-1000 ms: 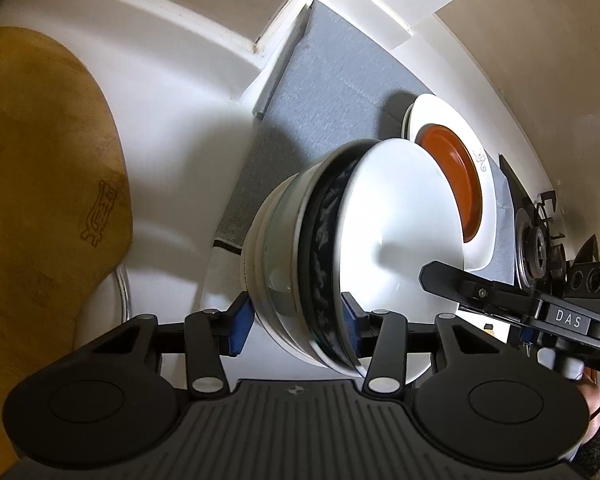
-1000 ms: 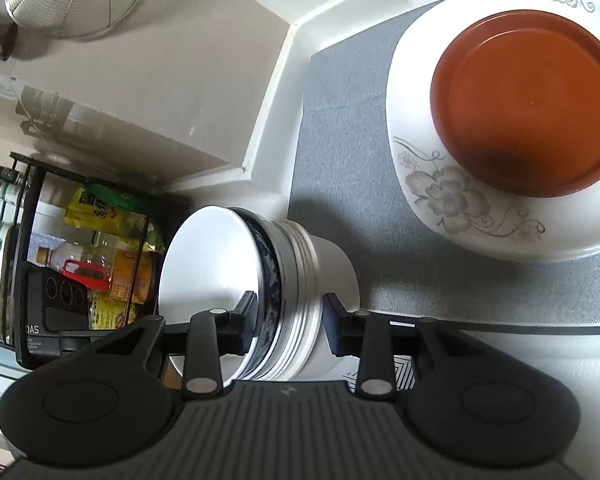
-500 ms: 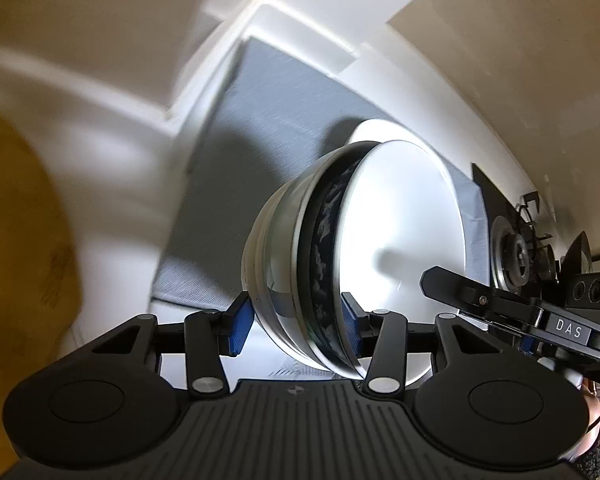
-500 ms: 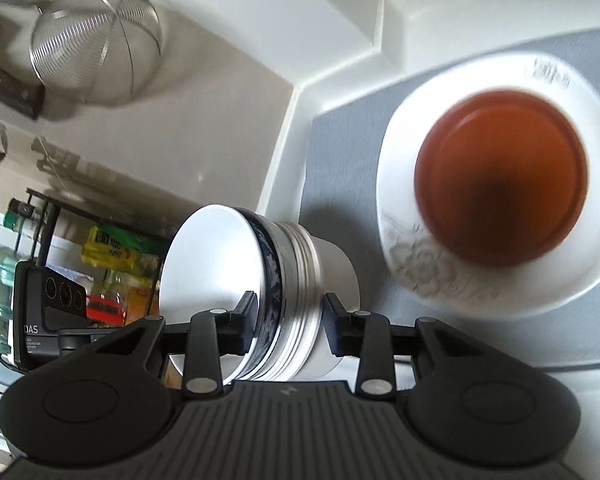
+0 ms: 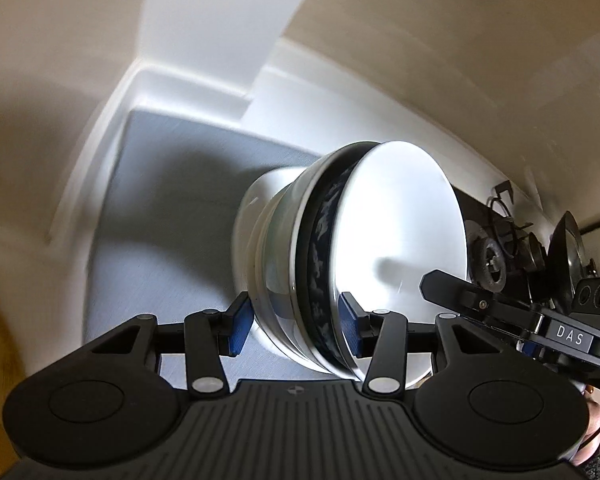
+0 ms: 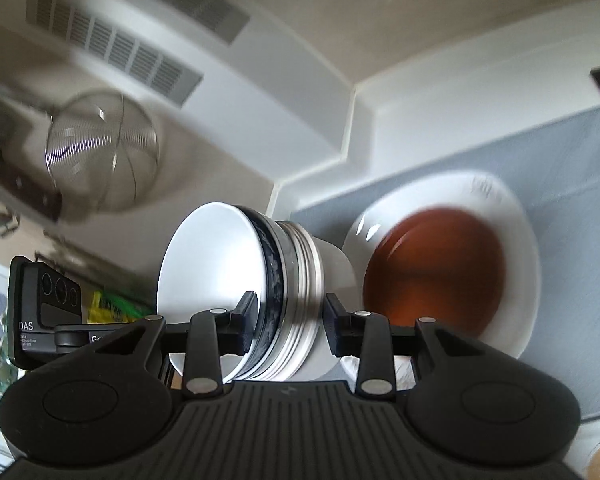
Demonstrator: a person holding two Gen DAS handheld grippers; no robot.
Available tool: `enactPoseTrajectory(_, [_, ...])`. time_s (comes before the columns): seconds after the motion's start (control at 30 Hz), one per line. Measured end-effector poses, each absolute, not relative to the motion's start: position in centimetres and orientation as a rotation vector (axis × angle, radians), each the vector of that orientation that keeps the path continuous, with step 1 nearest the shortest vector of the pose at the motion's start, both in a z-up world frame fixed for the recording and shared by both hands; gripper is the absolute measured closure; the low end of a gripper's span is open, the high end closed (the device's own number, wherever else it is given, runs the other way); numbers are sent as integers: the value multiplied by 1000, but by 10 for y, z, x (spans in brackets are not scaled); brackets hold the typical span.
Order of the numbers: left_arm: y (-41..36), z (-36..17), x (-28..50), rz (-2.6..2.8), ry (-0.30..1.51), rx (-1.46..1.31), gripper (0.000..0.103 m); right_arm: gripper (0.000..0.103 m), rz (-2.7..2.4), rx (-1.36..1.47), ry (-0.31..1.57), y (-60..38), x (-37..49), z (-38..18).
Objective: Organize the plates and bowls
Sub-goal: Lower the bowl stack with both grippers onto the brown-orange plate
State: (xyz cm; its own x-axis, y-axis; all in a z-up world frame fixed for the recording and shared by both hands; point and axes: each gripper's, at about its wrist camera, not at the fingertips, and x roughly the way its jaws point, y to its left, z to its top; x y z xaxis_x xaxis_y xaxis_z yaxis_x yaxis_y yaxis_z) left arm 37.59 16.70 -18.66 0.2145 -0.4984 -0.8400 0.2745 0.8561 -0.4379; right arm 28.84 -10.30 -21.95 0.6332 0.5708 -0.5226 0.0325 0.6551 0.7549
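A stack of nested bowls (image 5: 340, 264), white with one dark blue patterned rim, is held on its side between both grippers, above the grey mat (image 5: 160, 200). My left gripper (image 5: 296, 326) is shut on the stack's rims. My right gripper (image 6: 288, 322) is shut on the same stack (image 6: 260, 296) from the opposite side. A brown plate (image 6: 432, 280) lies on a white floral plate (image 6: 516, 240) on the mat, to the right of the stack in the right wrist view.
A gas stove burner (image 5: 492, 256) and a dark pan (image 5: 568, 252) stand at the right. A wire strainer (image 6: 100, 160) hangs on the wall under a vent (image 6: 112, 40). The counter corner wall (image 5: 220, 80) is behind the mat.
Both grippers have lifted and tilted up with the bowl stack. The wooden board has left the left view; the plates have dropped lower and nearer in the right view.
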Motion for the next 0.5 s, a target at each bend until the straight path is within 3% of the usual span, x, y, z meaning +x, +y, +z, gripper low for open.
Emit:
enactPoseTrajectory(0.27, [120,-171,405,-580,1220,-190,54,64,302,821,762,-143,300,-204])
enactPoseTrajectory(0.5, [101,-194,419,-558,1260,-182,54,64,274,850,768,-160,310,-227])
